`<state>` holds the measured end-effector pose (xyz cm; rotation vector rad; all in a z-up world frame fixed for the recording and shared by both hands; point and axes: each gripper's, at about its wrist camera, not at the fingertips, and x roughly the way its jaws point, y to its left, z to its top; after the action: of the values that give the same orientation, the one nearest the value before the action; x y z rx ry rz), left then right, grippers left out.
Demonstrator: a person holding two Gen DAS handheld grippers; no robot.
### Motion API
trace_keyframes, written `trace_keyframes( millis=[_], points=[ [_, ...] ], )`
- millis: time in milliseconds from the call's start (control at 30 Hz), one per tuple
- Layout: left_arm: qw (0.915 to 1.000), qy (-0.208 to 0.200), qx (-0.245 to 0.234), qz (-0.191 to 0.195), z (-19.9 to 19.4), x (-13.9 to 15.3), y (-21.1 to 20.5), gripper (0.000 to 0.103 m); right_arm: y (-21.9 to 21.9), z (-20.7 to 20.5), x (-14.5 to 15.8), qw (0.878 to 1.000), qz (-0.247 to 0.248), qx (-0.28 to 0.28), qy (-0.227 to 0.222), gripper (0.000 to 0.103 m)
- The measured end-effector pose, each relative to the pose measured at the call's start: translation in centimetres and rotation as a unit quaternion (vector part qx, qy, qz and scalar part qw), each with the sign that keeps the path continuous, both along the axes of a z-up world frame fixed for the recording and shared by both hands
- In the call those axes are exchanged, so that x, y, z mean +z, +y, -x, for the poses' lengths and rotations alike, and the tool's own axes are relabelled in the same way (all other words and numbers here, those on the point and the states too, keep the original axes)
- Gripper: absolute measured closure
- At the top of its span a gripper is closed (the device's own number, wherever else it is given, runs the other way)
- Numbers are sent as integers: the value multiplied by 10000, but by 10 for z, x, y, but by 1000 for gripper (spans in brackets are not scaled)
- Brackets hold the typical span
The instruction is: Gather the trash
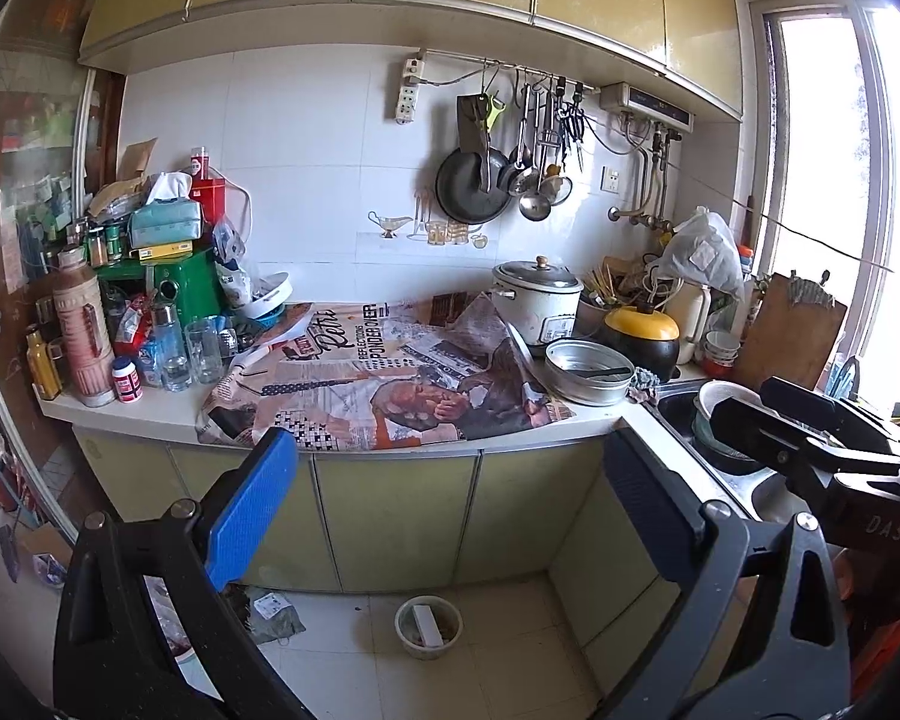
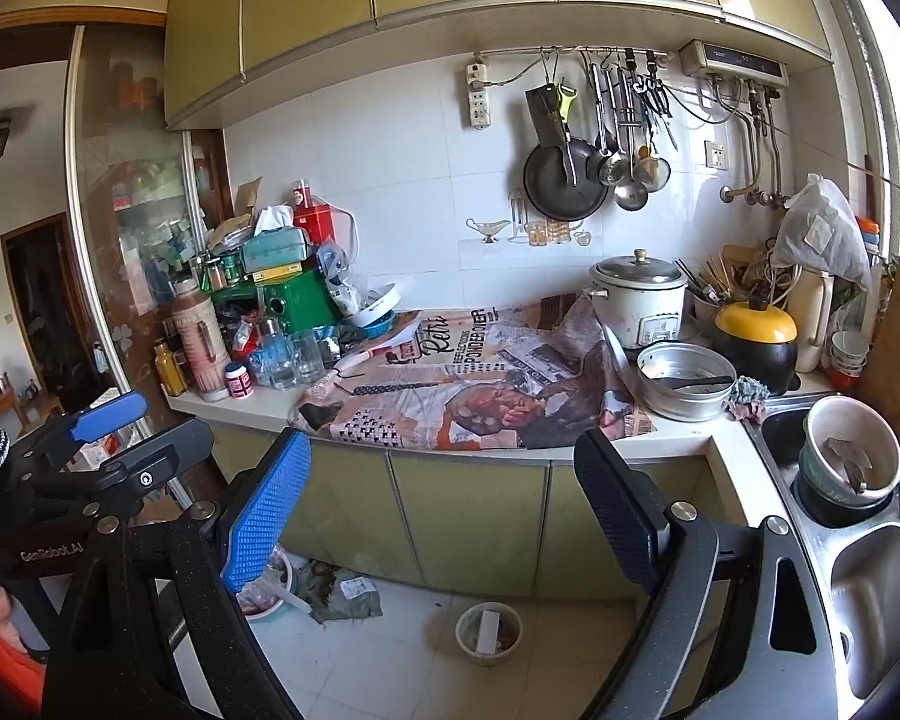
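A printed newspaper-style sheet (image 1: 384, 384) lies spread and rumpled over the white counter (image 1: 150, 414); it also shows in the right wrist view (image 2: 468, 390). On the floor below stand a small round tub (image 1: 428, 626) with scraps inside and a crumpled grey-green wrapper (image 1: 276, 618); both show in the right wrist view, the tub (image 2: 488, 626) and the wrapper (image 2: 345, 594). My left gripper (image 1: 450, 510) is open and empty, held in front of the cabinet doors. My right gripper (image 2: 444, 504) is open and empty, at a similar height.
Bottles, glasses and boxes crowd the counter's left end (image 1: 150, 312). A rice cooker (image 1: 537, 303), a metal pan (image 1: 588, 369) and a yellow-lidded pot (image 1: 642, 333) stand at the right. A sink (image 2: 858, 576) holding bowls lies at the far right. A pink-filled bowl (image 2: 267, 591) sits on the floor.
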<state>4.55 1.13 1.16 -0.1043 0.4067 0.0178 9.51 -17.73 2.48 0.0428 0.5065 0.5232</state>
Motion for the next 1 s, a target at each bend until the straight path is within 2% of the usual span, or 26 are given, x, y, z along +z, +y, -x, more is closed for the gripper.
trace_keyframes(
  millis=[1000],
  points=[
    [9999, -50, -95, 7, -9, 1, -3, 1, -2, -3, -2, 9999, 9, -60, 83, 15]
  ],
)
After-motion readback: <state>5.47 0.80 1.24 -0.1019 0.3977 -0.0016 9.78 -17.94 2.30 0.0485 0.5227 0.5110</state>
